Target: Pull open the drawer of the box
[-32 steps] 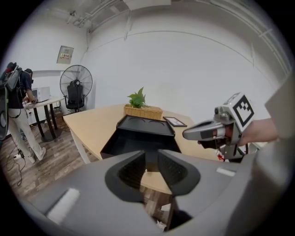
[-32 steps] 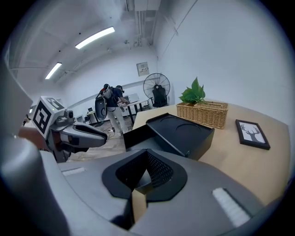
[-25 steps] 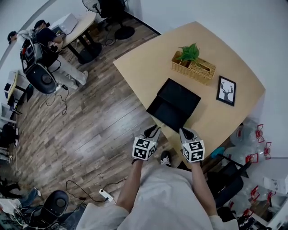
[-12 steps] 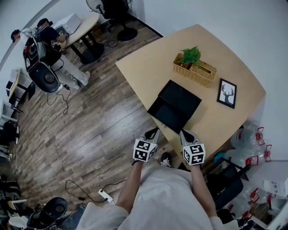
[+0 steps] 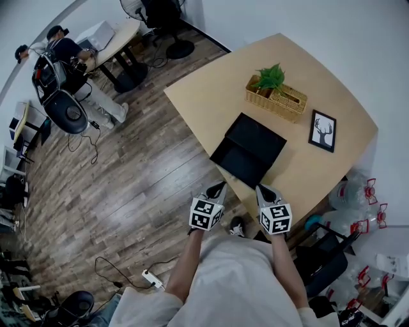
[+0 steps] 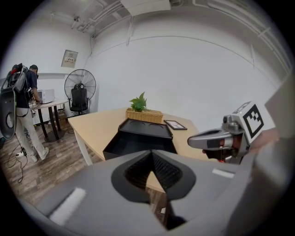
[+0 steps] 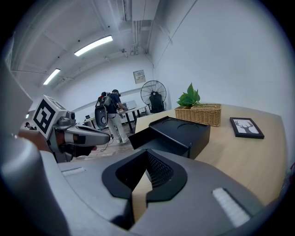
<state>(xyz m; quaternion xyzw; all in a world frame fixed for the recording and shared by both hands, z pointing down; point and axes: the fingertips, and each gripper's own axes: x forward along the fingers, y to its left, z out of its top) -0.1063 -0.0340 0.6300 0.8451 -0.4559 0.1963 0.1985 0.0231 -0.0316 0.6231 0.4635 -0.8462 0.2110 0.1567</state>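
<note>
The black box sits on the near part of the table, close to the edge facing me. Its drawer stands pulled out of the front, open tray upward, reaching to that near edge. In both gripper views I can see into the drawer's dark, empty hollow, and the top of the box shows two shallow round dents.

Neither gripper touches the box. My left gripper hangs just off the table edge, near the drawer's front, over the wood floor. Its fingers are pressed together at the tips with nothing between them. My right gripper is level with it, just beside the table edge on the other side of the drawer. Its fingers also meet at the tips and hold nothing. The two grippers are side by side, a little apart, both pointing toward the box.

Behind the box stands a wicker basket with a green plant in it. To the right of the box, a framed deer picture lies flat on the table. Far off across the room a person stands at another desk, with a standing fan near it.
</note>
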